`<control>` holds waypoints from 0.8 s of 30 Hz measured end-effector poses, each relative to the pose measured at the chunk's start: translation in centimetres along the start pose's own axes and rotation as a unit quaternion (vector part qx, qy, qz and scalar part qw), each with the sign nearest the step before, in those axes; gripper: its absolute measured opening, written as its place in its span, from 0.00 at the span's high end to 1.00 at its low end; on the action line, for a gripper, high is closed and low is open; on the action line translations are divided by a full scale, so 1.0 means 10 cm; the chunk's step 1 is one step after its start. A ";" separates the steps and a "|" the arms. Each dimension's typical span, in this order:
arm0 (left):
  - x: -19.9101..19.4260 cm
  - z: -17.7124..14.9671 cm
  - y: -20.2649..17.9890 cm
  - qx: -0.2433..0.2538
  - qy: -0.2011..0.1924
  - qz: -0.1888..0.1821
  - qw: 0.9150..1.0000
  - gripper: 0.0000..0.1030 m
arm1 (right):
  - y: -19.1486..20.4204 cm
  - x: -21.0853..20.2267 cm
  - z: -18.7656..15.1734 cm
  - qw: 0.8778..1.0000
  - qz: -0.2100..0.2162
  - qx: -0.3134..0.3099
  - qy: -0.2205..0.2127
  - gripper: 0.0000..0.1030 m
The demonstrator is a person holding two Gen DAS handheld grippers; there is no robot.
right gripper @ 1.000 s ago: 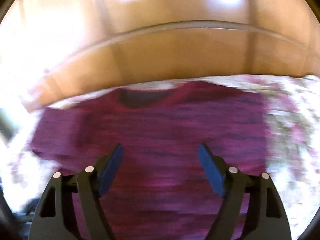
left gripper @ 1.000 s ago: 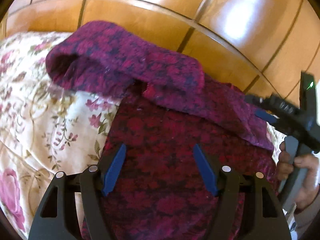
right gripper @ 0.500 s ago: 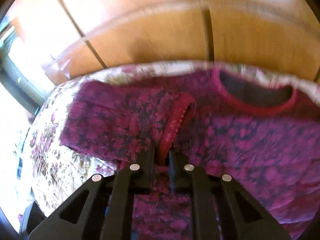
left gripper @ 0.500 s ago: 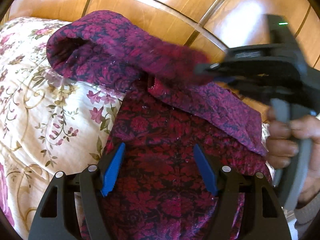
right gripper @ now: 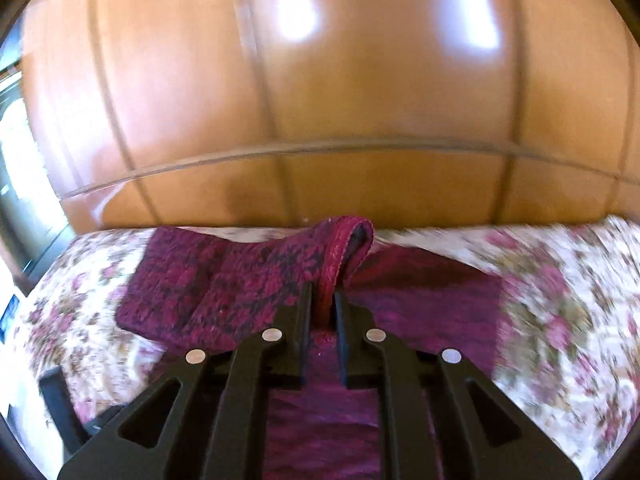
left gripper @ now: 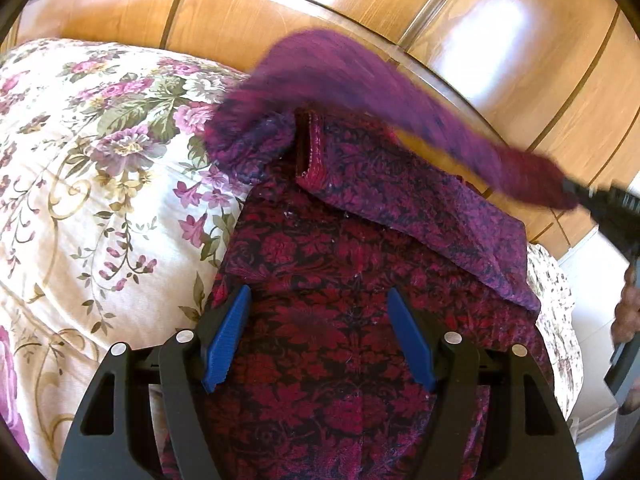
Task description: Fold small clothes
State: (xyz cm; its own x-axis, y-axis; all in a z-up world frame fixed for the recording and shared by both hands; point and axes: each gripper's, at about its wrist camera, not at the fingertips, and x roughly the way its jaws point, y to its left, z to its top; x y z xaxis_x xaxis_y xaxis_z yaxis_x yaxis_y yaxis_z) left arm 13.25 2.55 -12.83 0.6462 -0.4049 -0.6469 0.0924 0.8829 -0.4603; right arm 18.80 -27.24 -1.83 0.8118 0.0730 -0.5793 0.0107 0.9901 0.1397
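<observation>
I am working over a bed (left gripper: 92, 208) with a floral cover, and glossy wooden panels (left gripper: 500, 40) rise behind it. A small crimson patterned top (left gripper: 320, 320) lies spread on the cover, running away from my left gripper (left gripper: 320, 338), whose blue-padded fingers (left gripper: 226, 340) are spread wide with the cloth beneath the gap and nothing caught between them. My right gripper (right gripper: 322, 312) has its fingers pressed together on the hemmed edge of a sleeve (right gripper: 340, 256), which stands up in a loop above the jaws. In the left view that sleeve (left gripper: 360, 80) shows as a blurred purple sweep through the air, stretched from the shoulder out to the right gripper at the frame's right edge, so I judge it is mid-swing and not yet laid. Beneath it a panel of the top (left gripper: 420, 196) already lies turned over onto the body, which I read as one fold made. I would put the task early: this sleeve has still to come down flat across the body, and the lengthwise folds that would make a compact bundle are all still ahead. Whether the other sleeve is tucked I cannot tell.
</observation>
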 end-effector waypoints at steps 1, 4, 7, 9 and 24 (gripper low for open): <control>0.00 0.00 0.00 0.002 0.001 0.000 1.000 0.32 | -0.11 0.04 -0.05 1.000 -0.009 0.012 0.006 0.91; 0.04 0.02 -0.09 0.006 0.002 0.004 1.000 0.32 | -0.50 0.16 -0.19 0.998 -0.041 0.040 0.029 0.92; 0.06 0.02 -0.10 0.008 0.003 0.005 1.000 0.32 | -0.82 0.31 -0.36 0.994 -0.069 0.069 0.053 0.92; 0.06 0.03 -0.11 0.010 0.004 0.006 1.000 0.32 | -0.98 0.43 -0.49 0.990 -0.081 0.090 0.073 0.92; -0.26 0.58 -0.15 0.037 -0.019 0.030 0.999 0.32 | -1.01 0.33 -0.60 0.984 -0.138 0.076 0.088 0.84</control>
State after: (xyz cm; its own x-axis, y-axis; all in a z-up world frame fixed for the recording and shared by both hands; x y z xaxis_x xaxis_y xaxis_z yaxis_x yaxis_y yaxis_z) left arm 15.81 3.64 -6.95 0.6809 -0.3425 -0.6473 0.1074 0.9210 -0.3744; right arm 17.90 -36.24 -9.97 0.6525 -0.1628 -0.7401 0.3146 0.9467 0.0691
